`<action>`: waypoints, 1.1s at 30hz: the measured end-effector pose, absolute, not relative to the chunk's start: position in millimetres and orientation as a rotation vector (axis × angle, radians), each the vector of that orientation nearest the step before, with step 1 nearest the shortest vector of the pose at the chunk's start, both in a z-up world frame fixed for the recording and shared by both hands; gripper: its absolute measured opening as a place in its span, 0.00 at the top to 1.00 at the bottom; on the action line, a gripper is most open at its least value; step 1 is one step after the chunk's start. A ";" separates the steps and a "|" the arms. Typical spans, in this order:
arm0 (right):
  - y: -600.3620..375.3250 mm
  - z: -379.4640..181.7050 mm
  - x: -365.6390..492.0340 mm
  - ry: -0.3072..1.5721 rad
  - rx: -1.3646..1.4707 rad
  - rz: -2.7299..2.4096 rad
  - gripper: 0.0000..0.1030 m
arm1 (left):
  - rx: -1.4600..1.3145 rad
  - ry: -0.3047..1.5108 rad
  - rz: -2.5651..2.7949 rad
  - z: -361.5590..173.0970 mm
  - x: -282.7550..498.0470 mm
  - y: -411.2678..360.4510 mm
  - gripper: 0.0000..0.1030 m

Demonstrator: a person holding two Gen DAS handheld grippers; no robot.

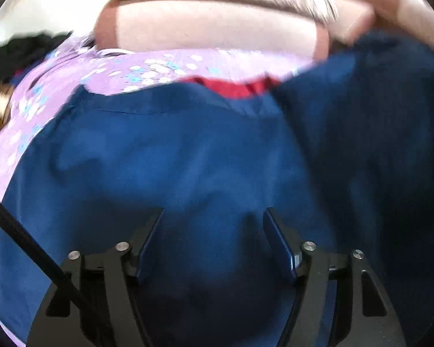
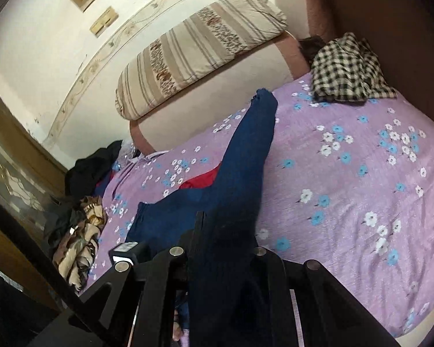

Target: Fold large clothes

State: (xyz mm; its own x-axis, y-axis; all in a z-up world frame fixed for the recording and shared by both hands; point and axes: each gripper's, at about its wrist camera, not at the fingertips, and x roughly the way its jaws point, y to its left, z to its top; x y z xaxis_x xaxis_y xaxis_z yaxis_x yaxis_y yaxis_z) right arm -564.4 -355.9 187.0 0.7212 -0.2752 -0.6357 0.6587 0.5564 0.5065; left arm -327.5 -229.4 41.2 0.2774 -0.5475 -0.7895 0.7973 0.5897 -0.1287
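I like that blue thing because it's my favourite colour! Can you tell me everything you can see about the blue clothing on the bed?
The blue garment is a large, dark blue piece of soft-looking cloth, spread over the purple flowered bedsheet. One long narrow part stretches toward the striped pillow. A red layer peeks out at its edge. The right tongs are shut on a bunch of it, lifting that part. The left tongs are open just above the wrinkled cloth.

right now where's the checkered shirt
In the right wrist view, the checkered shirt lies crumpled at the upper right, on the far corner of the purple floral bedsheet, right of the striped pillow.
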 end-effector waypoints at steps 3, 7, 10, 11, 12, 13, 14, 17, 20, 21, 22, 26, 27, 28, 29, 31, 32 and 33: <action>-338.1 198.7 -538.3 0.564 0.754 -0.599 0.85 | 0.285 0.885 -0.873 49.4 -304.5 -194.8 0.34; -307.0 207.9 -495.0 0.616 0.684 -0.607 0.84 | 0.460 0.891 -0.944 41.8 -287.7 -167.0 0.38; -277.4 209.2 -456.5 0.662 0.621 -0.603 0.85 | 0.320 0.860 -0.946 65.6 -257.7 -117.4 0.32; -269.7 208.5 -447.7 0.671 0.610 -0.600 0.85 | 0.309 0.870 -0.909 65.8 -241.5 -103.1 0.31; -259.9 206.1 -434.9 0.685 0.596 -0.592 0.85 | 0.312 0.903 -0.893 59.1 -227.9 -94.0 0.31; -247.2 201.1 -416.7 0.710 0.577 -0.583 0.85 | 0.307 0.953 -0.886 50.5 -213.0 -82.7 0.32; -237.3 195.7 -403.0 0.726 0.563 -0.576 0.85 | 0.269 0.966 -0.863 46.8 -202.2 -68.5 0.32; -201.9 171.9 -359.6 0.772 0.493 -0.561 0.85 | 0.100 0.943 -0.806 51.0 -166.1 -16.8 0.32; -167.4 127.9 -318.8 0.808 0.416 -0.570 0.85 | 0.041 0.973 -0.775 39.0 -144.0 8.5 0.32; -160.6 116.0 -310.8 0.819 0.399 -0.567 0.85 | 0.009 0.998 -0.780 32.5 -139.3 13.7 0.32; -147.9 93.7 -298.4 0.850 0.366 -0.566 0.85 | -0.012 1.021 -0.795 28.0 -138.2 14.3 0.32; -129.9 77.0 -289.7 0.859 0.311 -0.572 0.85 | -0.024 1.016 -0.852 27.2 -144.4 15.1 0.32; -130.2 82.6 -290.0 0.844 0.309 -0.571 0.85 | -0.027 1.007 -0.847 28.8 -145.5 13.7 0.32; -128.1 94.5 -290.7 0.810 0.297 -0.568 0.85 | -0.035 1.006 -0.847 29.3 -144.0 14.5 0.32; -124.5 100.2 -289.7 0.793 0.286 -0.565 0.85 | -0.047 1.018 -0.859 28.8 -141.8 14.0 0.32; -109.5 105.1 -288.5 0.759 0.245 -0.535 0.85 | -0.063 1.039 -0.881 26.3 -140.5 12.4 0.32; -100.6 101.4 -287.6 0.757 0.225 -0.514 0.85 | -0.059 1.050 -0.897 25.6 -141.7 8.5 0.32; -85.4 85.7 -283.9 0.781 0.174 -0.482 0.85 | -0.054 1.054 -0.904 25.0 -143.4 4.8 0.32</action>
